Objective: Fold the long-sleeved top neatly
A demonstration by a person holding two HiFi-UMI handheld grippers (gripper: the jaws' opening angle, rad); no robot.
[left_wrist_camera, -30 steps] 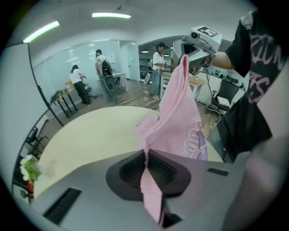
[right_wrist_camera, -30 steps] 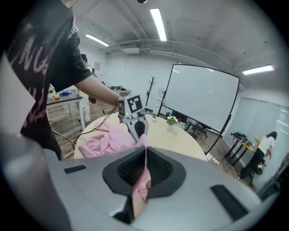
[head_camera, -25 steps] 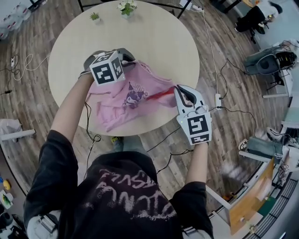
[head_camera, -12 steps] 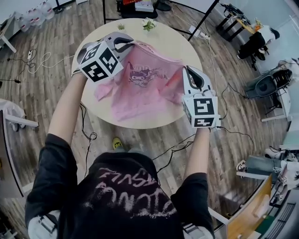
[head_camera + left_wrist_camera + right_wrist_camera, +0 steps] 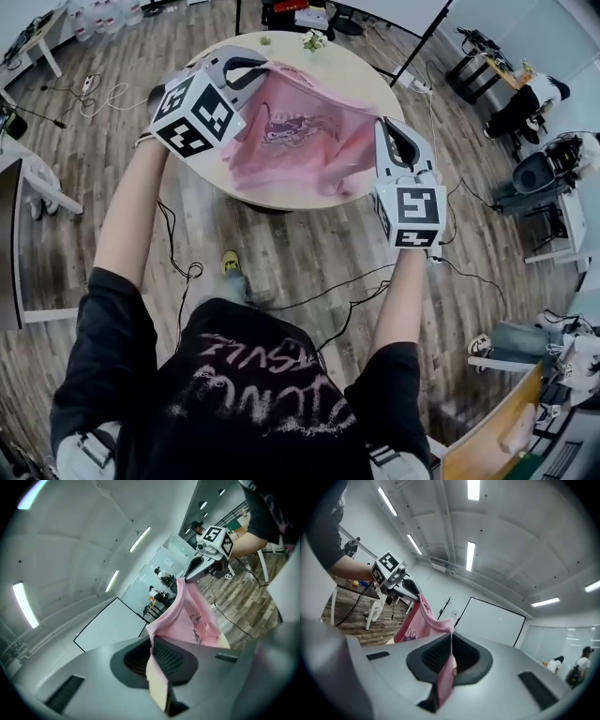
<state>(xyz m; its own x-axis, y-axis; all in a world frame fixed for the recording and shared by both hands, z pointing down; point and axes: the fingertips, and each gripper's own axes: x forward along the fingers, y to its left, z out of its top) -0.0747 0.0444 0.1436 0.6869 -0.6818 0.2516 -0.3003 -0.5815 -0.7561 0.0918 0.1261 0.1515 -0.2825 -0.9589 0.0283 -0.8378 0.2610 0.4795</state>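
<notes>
The long-sleeved top (image 5: 300,141), pink, hangs spread in the air over the near half of the round table (image 5: 361,84), stretched between my two grippers.

Left gripper (image 5: 265,67): its jaws are clamped on one upper edge of the top, above the table's left side. In the left gripper view a fold of pink cloth lies pinched flat between the ribbed pads.

Right gripper (image 5: 385,129): its jaws are clamped on the opposite upper edge, above the table's right rim. In the right gripper view a thin strip of cloth runs down through the closed jaws.

The cloth sags slightly between the two grips, and its purple cartoon print (image 5: 286,127) faces my head camera. The lower hem falls toward the table's near edge; I cannot tell whether it touches the tabletop.

A small potted plant (image 5: 314,40) stands at the table's far edge. Black cables (image 5: 328,295) trail over the wooden floor (image 5: 281,244) on the near side of the table.
</notes>
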